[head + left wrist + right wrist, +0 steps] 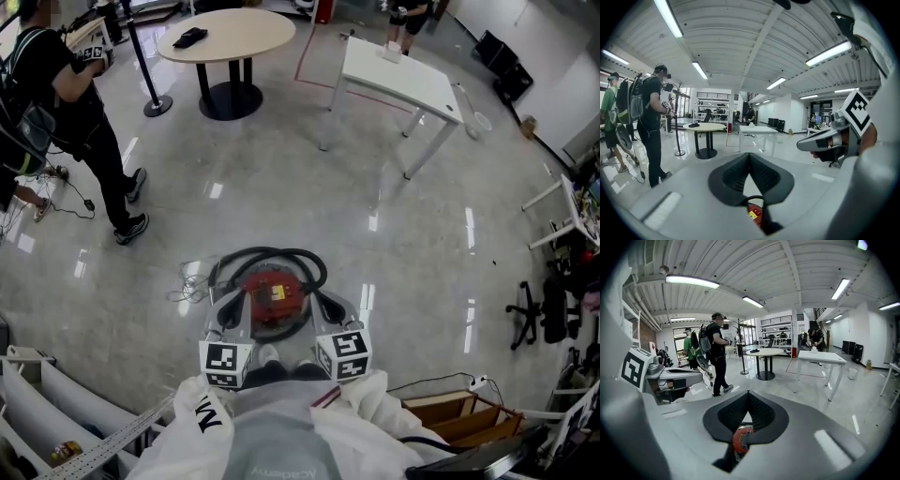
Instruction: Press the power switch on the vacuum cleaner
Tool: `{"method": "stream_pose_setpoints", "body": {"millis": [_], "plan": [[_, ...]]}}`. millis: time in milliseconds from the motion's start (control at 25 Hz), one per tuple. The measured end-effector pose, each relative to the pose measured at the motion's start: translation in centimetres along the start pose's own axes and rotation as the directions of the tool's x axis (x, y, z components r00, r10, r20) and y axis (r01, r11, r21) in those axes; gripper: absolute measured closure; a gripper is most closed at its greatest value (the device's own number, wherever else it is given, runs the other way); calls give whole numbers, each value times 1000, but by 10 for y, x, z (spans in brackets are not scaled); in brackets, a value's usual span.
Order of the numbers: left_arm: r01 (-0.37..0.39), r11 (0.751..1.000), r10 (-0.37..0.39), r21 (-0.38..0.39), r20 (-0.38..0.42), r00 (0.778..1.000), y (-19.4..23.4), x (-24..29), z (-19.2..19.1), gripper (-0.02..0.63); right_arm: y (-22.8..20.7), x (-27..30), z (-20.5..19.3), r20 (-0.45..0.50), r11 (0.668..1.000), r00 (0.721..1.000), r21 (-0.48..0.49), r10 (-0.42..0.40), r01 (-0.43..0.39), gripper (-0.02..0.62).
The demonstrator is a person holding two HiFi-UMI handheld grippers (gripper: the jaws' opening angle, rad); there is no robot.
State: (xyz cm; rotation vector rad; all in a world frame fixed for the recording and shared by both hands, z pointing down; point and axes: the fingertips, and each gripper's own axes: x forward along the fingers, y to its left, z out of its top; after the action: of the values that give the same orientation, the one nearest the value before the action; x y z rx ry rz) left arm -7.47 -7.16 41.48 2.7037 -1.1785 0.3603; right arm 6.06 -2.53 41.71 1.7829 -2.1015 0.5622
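The left tongs (750,157) and right tongs (748,393) are pinched together, holding nothing, close by the red vacuum cleaner (277,295) on the floor (375,187).

A round table (246,30) stands near a white desk (405,81).

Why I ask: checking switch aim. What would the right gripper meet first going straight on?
Probably bare floor short of the round table; the vacuum cleaner sits below the right gripper's shut jaws. Depth is unclear.
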Motion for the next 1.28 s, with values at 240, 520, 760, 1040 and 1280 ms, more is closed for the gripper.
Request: {"method": "stream_pose_setpoints", "body": {"millis": [240,520,760,1040,1280], "plan": [[-19,1000,20,1,-17,1000,-12,-14,-9,606,3,-13,-8,2,1000,1000,3,28,-28,595],[-58,998,58,24,-18,998,-36,-27,-6,606,-9,-42,-19,18,999,998,14,52,-52,595],[-85,995,85,44,-12,996,-60,-41,-4,606,-16,-72,-26,42,997,997,19,70,-71,595],[-95,993,95,71,6,995,-93,-54,-3,606,-23,-100,-39,66,996,994,20,89,-91,595],[-108,990,107,95,15,994,-116,-69,0,606,-27,-118,-47,76,994,992,21,103,-105,595]]}}
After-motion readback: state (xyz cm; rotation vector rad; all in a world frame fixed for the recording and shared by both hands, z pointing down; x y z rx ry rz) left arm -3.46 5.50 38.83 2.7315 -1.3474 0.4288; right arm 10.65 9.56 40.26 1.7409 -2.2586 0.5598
